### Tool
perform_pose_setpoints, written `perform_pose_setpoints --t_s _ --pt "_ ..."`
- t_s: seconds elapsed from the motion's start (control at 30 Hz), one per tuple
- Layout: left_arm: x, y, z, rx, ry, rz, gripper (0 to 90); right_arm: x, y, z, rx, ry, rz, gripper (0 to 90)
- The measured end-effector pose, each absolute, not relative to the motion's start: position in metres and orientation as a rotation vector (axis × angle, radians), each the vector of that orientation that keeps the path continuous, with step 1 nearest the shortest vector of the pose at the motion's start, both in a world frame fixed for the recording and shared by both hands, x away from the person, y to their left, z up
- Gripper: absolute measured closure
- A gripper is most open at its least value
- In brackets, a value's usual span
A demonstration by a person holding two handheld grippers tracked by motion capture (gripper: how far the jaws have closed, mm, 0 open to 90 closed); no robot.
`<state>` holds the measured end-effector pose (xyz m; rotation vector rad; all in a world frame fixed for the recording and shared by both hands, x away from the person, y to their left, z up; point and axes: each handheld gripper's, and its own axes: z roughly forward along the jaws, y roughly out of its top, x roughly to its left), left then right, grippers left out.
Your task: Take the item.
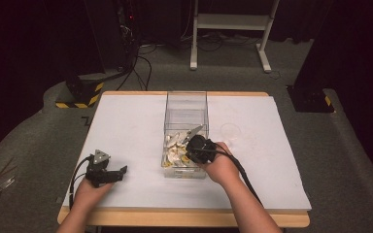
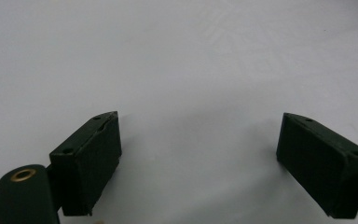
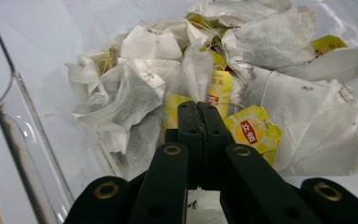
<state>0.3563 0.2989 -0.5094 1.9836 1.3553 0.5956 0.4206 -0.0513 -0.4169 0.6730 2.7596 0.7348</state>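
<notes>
Desk (image 1: 126,121): white surface with a wooden edge at the near side; bare around the left hand.
Clear box (image 1: 186,104): transparent, at the middle of the desk; its far half looks bare, though glare on the walls makes this hard to read.
Tea bags (image 3: 279,51): crumpled white paper bags with yellow tags, heaped in the near half of the box; print on the tags too small to read.
Left tool (image 2: 200,158): jaws spread wide over bare desk, holding nothing; low at the near left of the desk in the high view (image 1: 108,172).
Right tool (image 3: 199,116): jaws pressed together, tips against the heap; whether a bag or string is pinched between them cannot be told; jaw tips hidden in the high view.
Round clear thing (image 1: 231,129): right of the box; too faint to identify.
</notes>
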Motion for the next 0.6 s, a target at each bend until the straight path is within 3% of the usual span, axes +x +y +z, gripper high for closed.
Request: perform_pose_setpoints --t_s 0.6 --pt "0.356 0.299 -0.509 1.987 1.353 0.598 14.0 0.404 -0.076 -0.419 0.763 2.582 0.980 90.0"
